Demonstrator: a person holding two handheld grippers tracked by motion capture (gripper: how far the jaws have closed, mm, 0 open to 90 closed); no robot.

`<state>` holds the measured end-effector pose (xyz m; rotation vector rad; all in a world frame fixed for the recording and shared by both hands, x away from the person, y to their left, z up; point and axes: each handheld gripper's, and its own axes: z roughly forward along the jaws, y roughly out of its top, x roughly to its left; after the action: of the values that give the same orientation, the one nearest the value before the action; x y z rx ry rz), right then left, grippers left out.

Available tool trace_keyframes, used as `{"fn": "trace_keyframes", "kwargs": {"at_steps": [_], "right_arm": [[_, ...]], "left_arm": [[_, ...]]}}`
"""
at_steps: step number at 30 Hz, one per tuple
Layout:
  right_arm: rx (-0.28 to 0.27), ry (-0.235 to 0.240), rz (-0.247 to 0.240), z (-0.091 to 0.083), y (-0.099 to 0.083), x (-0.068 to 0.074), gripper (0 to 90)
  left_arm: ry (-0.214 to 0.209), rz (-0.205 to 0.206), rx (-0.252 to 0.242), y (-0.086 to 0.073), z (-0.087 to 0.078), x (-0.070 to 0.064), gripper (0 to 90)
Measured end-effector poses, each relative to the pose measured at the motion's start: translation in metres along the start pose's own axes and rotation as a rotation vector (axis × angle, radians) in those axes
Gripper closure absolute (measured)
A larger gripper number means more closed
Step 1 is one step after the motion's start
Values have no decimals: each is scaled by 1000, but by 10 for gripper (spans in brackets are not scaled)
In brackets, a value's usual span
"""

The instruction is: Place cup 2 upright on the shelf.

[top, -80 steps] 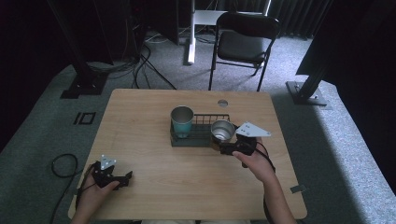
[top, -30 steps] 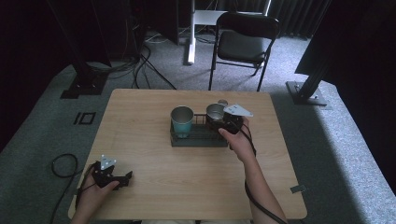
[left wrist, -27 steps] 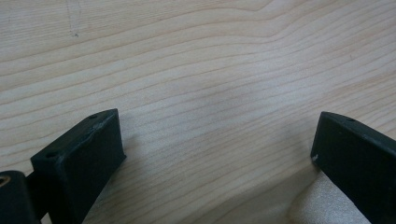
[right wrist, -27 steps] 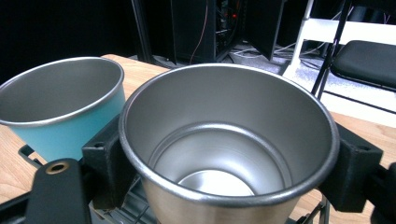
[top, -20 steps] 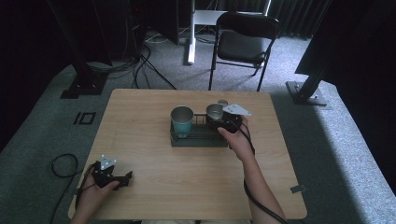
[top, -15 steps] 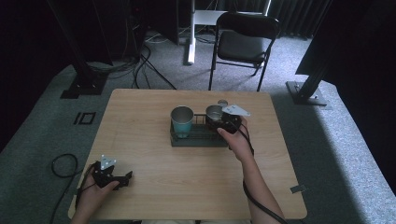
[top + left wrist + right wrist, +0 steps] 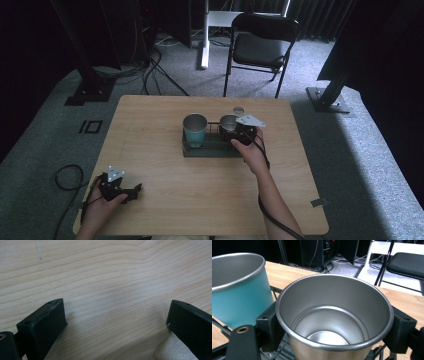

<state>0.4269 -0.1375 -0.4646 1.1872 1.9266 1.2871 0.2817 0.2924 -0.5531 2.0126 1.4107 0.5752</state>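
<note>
Item one: your right claw (image 7: 239,131), held over the right end of the wire rack (image 7: 210,148) near the middle of the worktop (image 7: 150,130). It is clenched on the steel cup (image 7: 334,322), one jaw pressed to each side of the cup's wall just below the rim. In the right gripper view the cup stands upright, mouth open toward you, its inside bare and shiny; whether its base already rests on the rack's wires cannot be told from these views.

Item two: the teal cup (image 7: 194,129), upright in the left end of the same rack, just beside the steel cup (the two rims look close but apart in the right gripper view). Its outside is teal, its inside plain metal.

Item three: your left claw (image 7: 131,192), low at the near left corner of the worktop, well apart from the rack. Its jaws stand released, wide apart, with nothing between them but bare wood grain in the left gripper view. Your left hand (image 7: 102,205) wraps its body.

Item four: a small round fitting (image 7: 238,110) set in the worktop just behind the rack.

Item five: a black folding chair (image 7: 262,47) on the grey carpet beyond the far edge of the worktop.
</note>
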Motion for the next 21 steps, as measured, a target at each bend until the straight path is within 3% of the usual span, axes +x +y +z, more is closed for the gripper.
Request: {"fn": "trace_keyframes", "kwargs": {"at_steps": [11, 21], "right_arm": [[15, -10, 0, 5, -14, 2, 184], [14, -30, -17, 6, -16, 4, 184]], "left_arm": [[0, 0, 0, 0, 0, 0, 29], [0, 0, 0, 0, 0, 0, 30]]}}
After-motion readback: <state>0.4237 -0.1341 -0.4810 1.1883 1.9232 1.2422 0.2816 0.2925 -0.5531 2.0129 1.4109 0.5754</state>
